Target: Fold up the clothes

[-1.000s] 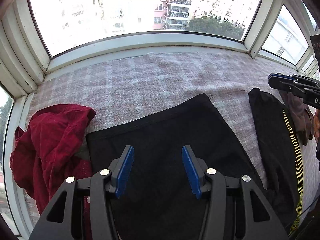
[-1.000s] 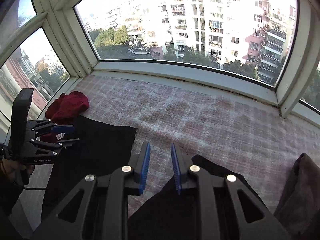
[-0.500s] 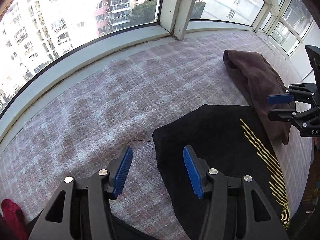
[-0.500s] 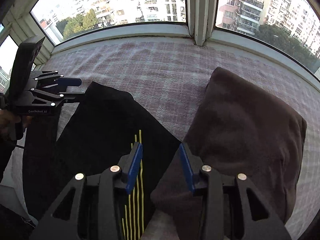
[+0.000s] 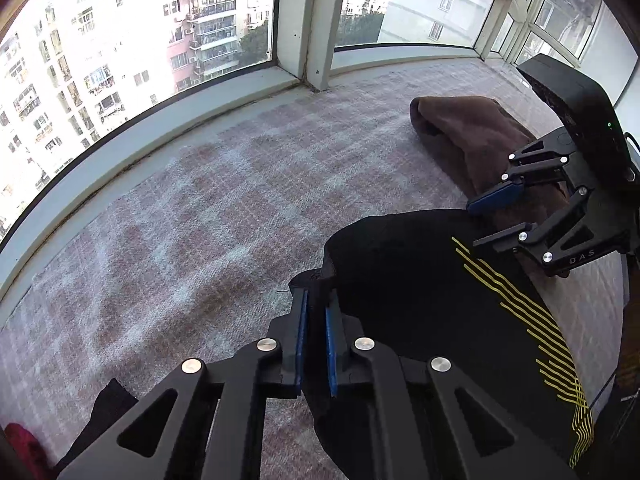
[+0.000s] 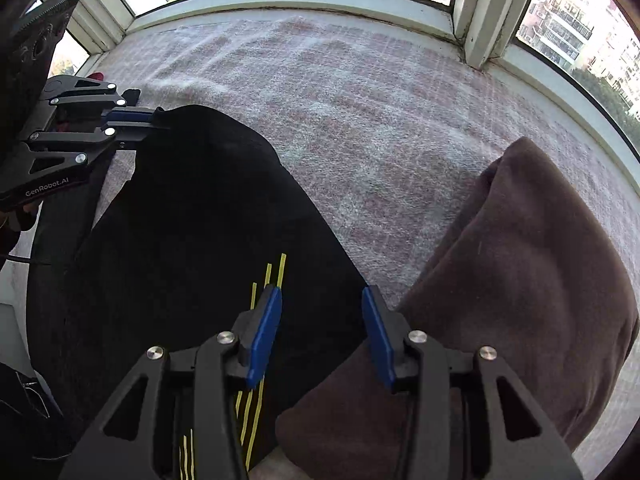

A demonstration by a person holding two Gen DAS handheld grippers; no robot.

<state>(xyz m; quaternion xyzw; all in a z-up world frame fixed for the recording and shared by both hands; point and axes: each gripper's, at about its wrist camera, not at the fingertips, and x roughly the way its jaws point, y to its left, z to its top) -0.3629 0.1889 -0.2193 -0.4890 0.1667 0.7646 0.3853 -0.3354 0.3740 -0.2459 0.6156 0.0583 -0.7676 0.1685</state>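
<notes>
The left tool pinches a corner of the black garment, which lies flat on the plaid cloth and carries thin yellow wavy stripes. The right tool hovers spread over its hem. Beyond lies a folded brown garment.

left gripper now clamped on black garment edge (previously spread wide)
</notes>
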